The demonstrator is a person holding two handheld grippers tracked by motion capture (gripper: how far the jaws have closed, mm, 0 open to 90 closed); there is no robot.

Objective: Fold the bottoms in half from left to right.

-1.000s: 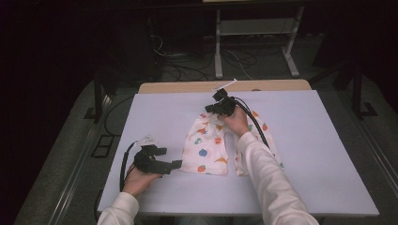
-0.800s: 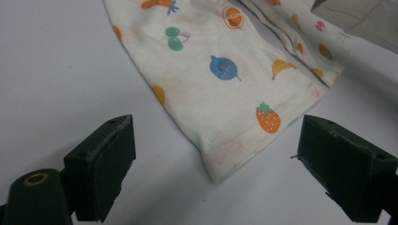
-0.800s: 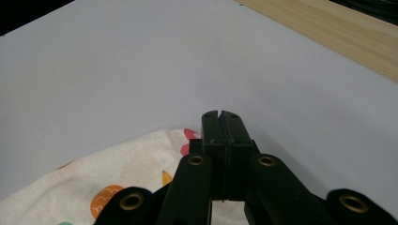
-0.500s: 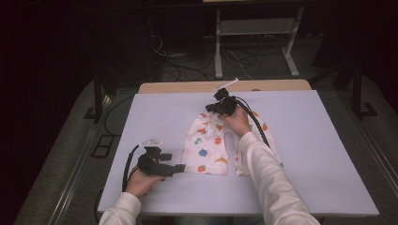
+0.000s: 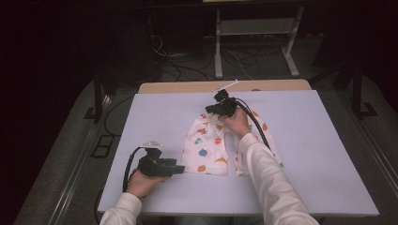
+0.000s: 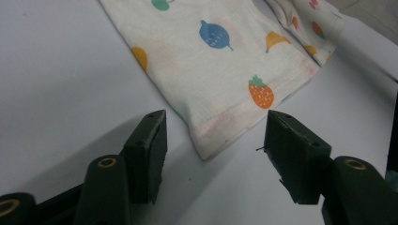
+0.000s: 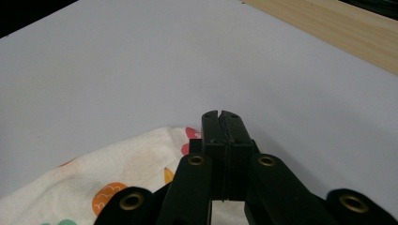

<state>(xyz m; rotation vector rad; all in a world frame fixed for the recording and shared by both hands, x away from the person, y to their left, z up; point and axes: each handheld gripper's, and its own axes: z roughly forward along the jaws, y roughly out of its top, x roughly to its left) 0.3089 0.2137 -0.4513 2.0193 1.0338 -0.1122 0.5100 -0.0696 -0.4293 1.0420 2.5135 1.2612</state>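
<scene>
A small white garment (image 5: 206, 145) printed with coloured fruit lies flat on the pale table (image 5: 155, 117), its two legs pointing toward the person. My left gripper (image 5: 180, 168) lies low at the left leg's hem. In the left gripper view the hem corner (image 6: 211, 140) sits between the jaws of the left gripper (image 6: 216, 140), which have just been closing; gaps remain on both sides. My right gripper (image 5: 210, 110) rests at the garment's far end. In the right gripper view the right gripper (image 7: 220, 117) is shut, and the cloth edge (image 7: 117, 178) runs into its closed jaws.
A wooden strip (image 5: 187, 87) borders the table's far edge, also seen in the right gripper view (image 7: 328, 28). Beyond it stand a white metal frame (image 5: 256, 33) and cables on a dark floor. Bare tabletop spreads to the left and right of the garment.
The left gripper has crept slightly toward the hem and its jaws have narrowed around the corner. The right hand and the garment have stayed put.
</scene>
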